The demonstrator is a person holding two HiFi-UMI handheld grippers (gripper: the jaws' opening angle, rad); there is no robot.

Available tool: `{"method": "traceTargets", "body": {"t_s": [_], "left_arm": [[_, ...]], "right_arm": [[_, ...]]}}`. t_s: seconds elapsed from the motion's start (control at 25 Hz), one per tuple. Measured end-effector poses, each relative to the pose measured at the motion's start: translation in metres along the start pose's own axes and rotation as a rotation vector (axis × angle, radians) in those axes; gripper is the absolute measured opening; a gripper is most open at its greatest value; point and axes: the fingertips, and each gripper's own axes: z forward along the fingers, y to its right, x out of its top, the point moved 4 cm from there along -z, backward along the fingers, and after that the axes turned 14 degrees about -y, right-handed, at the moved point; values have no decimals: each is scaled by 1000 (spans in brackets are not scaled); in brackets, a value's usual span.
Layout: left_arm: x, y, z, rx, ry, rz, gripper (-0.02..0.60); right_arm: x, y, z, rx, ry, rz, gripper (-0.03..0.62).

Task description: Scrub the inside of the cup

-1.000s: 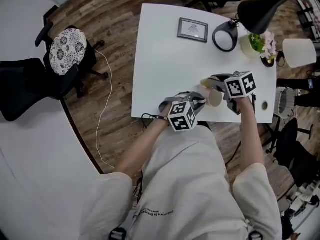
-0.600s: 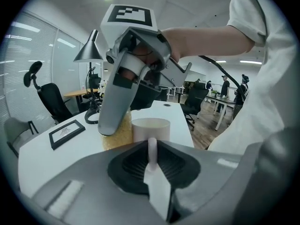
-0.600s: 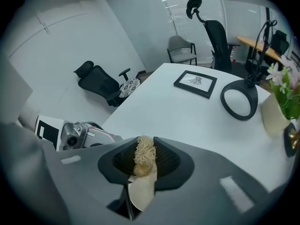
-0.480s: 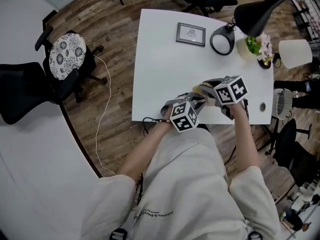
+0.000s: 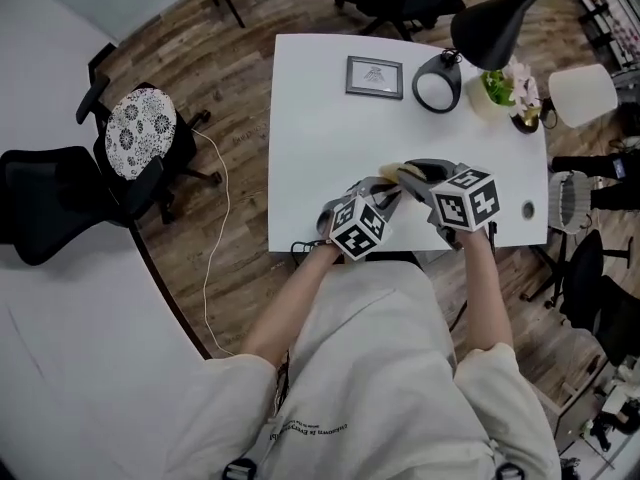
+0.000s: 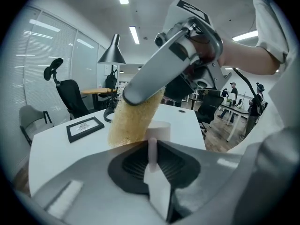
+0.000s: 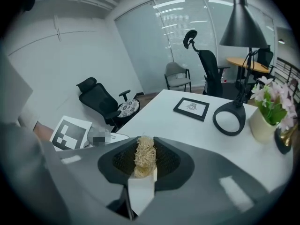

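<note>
In the left gripper view a pale cup (image 6: 161, 126) sits just past the jaws, and my left gripper (image 6: 152, 150) is shut on its thin wall. A yellow fibrous sponge (image 6: 134, 118) hangs at the cup's left side, its lower end hidden behind my jaw. It is gripped from above by the right gripper (image 6: 140, 93). The right gripper view shows my right gripper (image 7: 143, 162) shut on the sponge (image 7: 144, 154). In the head view both grippers meet near the white table's front edge: left gripper (image 5: 386, 190), right gripper (image 5: 408, 174), sponge (image 5: 393, 172). The cup is hidden there.
On the white table (image 5: 320, 118) stand a framed picture (image 5: 374, 76), a black lamp base (image 5: 436, 81) and a flower pot (image 5: 497, 90) at the back. A black lamp head (image 5: 490, 23) hangs over the right side. Office chairs (image 5: 140, 128) stand on the floor at the left.
The two grippers have come closer together near the table's front edge. The cup that showed beside the right gripper a second ago is now covered by the grippers.
</note>
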Motion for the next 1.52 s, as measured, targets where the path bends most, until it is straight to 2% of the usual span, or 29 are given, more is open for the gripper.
{"method": "traceTargets", "body": {"t_s": [0.32,0.56,0.72,1.04,1.36,1.52], "left_arm": [[-1,-32,-9,61,24,-105,48],[0,-47,-21,92,40,-130,48],[3,-50,-26,108,42,-119,48],[10,-55,-35,89,88,-164,48],[35,-48,-51,70,160,-146,49],[42,-47,-56,53,189,-143,51]], "right_arm": [[-10,-4,-18,-12,81,19,104],[-16,0,-22,-18,117,50,104],[-18,0,-23,-15,146,74,104],[-31,5,-22,-22,166,117,104],[-44,8,-2,64,240,278,104],[-53,19,4,63,244,325,104]]}}
